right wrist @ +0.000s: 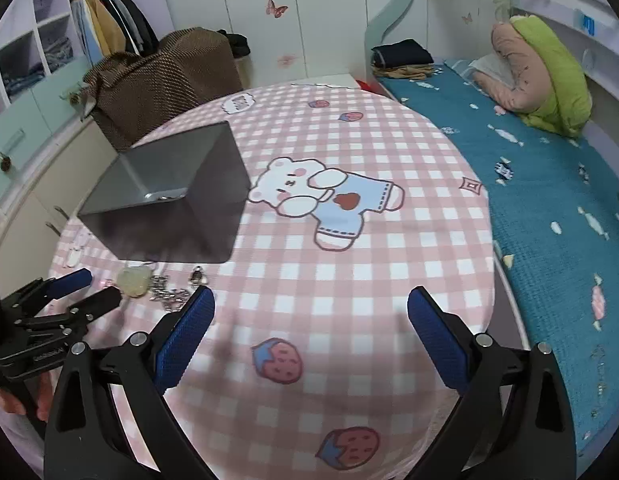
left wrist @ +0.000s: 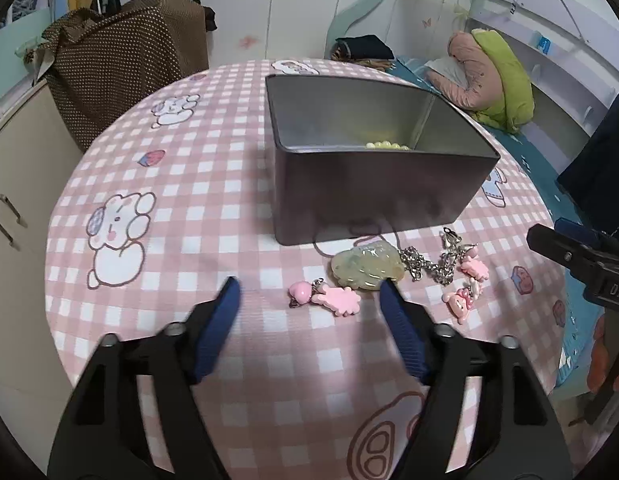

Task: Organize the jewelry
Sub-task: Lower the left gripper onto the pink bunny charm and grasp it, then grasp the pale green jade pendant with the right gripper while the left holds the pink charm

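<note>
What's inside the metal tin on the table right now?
The metal tin holds pale yellow beads low against its near wall, beside a divider. That wall hides the rest of the floor, so more pieces could sit there.

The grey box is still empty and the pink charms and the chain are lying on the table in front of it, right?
Not quite: the grey box already holds pale yellow beads, as the left wrist view shows. The pink charms and chain do lie on the table in front.

I note a pink checked tablecloth (right wrist: pixel 349 280), a brown dotted bag (left wrist: pixel 121 56), a teal bed (right wrist: pixel 549 208) bearing a green pillow (right wrist: pixel 557 76), and folded dark clothes (right wrist: pixel 401 54).
</note>
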The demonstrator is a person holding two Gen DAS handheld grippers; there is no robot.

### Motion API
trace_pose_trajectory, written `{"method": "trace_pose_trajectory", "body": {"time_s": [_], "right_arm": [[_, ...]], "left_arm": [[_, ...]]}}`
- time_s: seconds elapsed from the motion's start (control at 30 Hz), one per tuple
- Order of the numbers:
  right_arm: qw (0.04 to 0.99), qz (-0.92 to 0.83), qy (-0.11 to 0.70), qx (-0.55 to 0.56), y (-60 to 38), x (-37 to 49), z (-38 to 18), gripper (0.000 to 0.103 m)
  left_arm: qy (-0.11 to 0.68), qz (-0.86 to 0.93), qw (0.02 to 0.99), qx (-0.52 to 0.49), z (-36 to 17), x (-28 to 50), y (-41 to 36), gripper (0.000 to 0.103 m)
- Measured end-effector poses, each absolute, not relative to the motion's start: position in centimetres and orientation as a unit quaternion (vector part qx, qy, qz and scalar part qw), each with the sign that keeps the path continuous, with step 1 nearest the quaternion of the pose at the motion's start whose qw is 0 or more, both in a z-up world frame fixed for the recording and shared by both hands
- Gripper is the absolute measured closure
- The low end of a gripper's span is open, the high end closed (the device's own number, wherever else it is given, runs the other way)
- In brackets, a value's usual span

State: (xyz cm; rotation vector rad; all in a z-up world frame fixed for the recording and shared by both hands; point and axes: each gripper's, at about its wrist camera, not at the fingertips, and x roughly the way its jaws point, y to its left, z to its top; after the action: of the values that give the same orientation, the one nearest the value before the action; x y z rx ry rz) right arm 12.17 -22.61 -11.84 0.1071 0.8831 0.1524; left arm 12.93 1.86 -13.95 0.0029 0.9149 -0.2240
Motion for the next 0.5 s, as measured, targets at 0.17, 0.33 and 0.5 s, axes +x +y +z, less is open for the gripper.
{"method": "trace_pose_trajectory", "body": {"time_s": [0.17, 0.33, 0.5], "right_arm": [[0.9, 0.074, 0.426, 0.055, -22.73, 12.39, -11.97, 0.009], [0.898, 0.074, 0.429, 0.056, -22.73, 12.63, -12.25, 0.009], [0.899, 0.073, 0.427, 0.058, -22.73, 12.7, -12.25, 0.009]], "left_arm": [[0.436, -0.112, 0.893, 0.014, -13.97, 12.95, 1.54, 0.054], [0.438, -0.11, 0.892, 0.013, -13.95, 13.15, 1.64, 0.064], [0.439, -0.115, 0.891, 0.013, -13.87, 13.1, 1.84, 0.065]]}}
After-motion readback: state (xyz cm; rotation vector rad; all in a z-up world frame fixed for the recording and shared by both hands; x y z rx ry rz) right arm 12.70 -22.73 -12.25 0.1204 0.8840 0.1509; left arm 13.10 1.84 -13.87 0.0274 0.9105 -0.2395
